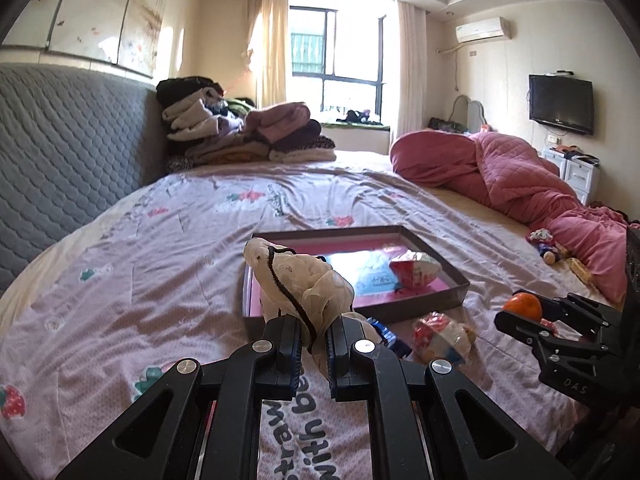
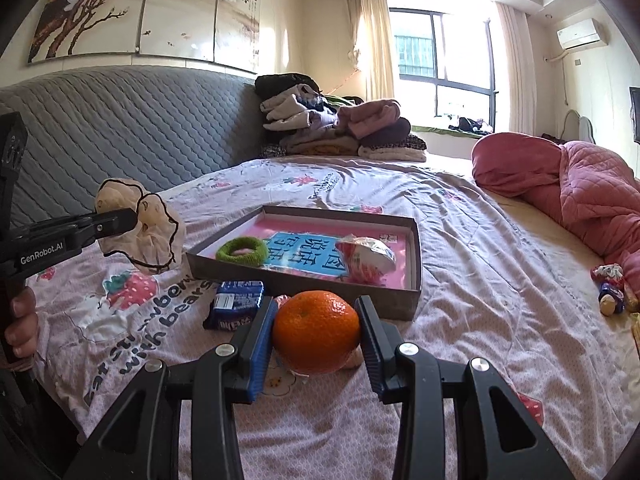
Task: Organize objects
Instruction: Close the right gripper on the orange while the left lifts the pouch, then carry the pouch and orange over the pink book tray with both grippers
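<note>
Tongs both loaded above the bed, left (image 1: 313,354) clenched on a cream scrunchie (image 1: 304,284) and right (image 2: 316,338) gripping an orange (image 2: 316,332) just short of the tray (image 2: 416,264): carry each over its rim, lower, then release.

the near half of the bed (image 2: 460,240) is crowded: the tray (image 2: 414,264) sits at frame centre in the right wrist view, its floor partly taken by a green ring (image 2: 242,250) at left and a wrapped snack (image 2: 366,258) at right, with bare floor between them. a blue packet (image 2: 236,306) lies just before the tray's near wall. right of the tray the sheet is open up to the pink quilt (image 2: 580,188). folded clothes (image 2: 340,128) block the far end.
</note>
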`<control>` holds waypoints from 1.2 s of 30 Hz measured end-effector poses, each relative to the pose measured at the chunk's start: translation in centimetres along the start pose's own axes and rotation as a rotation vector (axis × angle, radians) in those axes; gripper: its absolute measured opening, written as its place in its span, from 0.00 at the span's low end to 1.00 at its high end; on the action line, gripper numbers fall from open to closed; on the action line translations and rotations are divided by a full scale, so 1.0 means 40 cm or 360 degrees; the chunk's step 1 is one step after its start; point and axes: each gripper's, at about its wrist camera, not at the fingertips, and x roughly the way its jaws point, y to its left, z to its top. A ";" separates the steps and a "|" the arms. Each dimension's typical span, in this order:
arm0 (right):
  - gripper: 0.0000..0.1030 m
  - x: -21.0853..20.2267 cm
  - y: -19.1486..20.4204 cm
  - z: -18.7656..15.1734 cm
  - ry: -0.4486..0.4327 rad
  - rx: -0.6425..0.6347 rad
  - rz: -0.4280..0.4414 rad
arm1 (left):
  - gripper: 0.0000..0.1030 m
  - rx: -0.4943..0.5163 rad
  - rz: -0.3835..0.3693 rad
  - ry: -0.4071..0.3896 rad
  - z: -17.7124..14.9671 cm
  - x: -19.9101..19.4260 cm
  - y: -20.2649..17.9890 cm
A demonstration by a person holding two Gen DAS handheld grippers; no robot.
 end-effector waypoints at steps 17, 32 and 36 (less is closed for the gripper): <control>0.39 0.035 0.016 0.093 -0.0091 -0.0073 0.0005 | 0.09 0.0063 -0.0028 -0.0117 0.081 0.022 -0.019; 0.39 0.100 0.018 0.164 -0.0124 -0.0102 0.0010 | 0.09 0.0079 -0.0030 -0.0143 0.140 0.079 -0.011; 0.39 0.117 0.021 0.176 -0.0122 -0.0111 0.0015 | 0.09 0.0086 -0.0025 -0.0144 0.146 0.093 -0.003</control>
